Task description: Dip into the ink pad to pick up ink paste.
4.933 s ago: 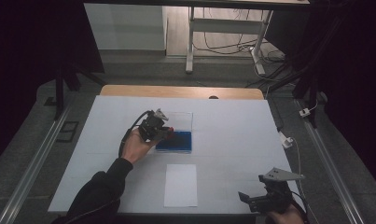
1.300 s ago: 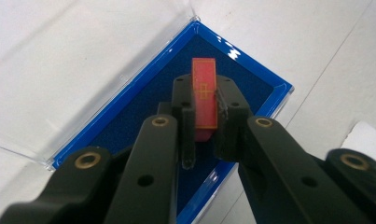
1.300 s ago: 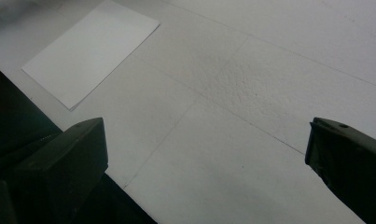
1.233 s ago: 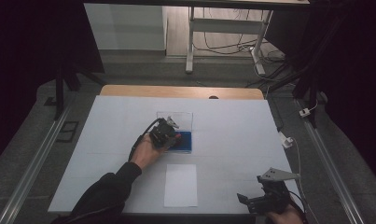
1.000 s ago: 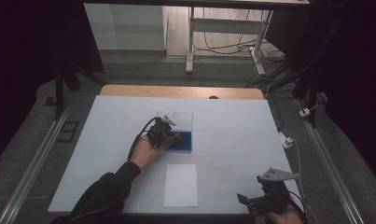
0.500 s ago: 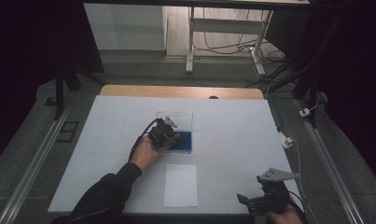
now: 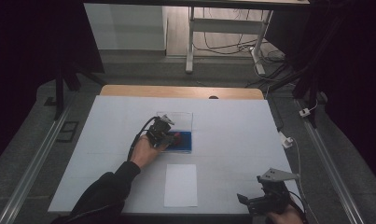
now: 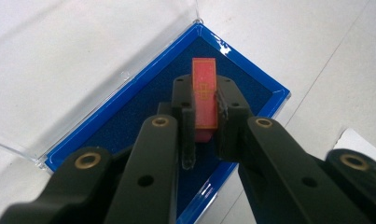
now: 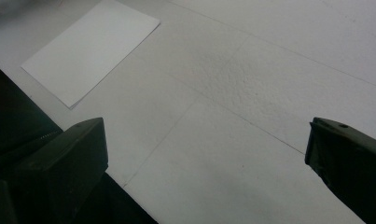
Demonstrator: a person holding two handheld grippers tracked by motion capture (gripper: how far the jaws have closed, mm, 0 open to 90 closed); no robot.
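The red chip (image 8: 204, 95) stands upright over the blue case (image 8: 129, 121) (its clear lid (image 7: 176, 119) open), clamped in the left gripper (image 8: 205, 114), mid desk (image 7: 232, 116). The right gripper (image 9: 204, 154) gapes wide at the near right, beside the paper (image 9: 90, 46).

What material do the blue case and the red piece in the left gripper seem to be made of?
The case: probably clear hard plastic, with glossy, glinting edges; its dark blue lining looks matte and fuzzy, like felt or foam. The red piece: flat and smooth with thin printed gold lines, perhaps plastic or card; uncertain.
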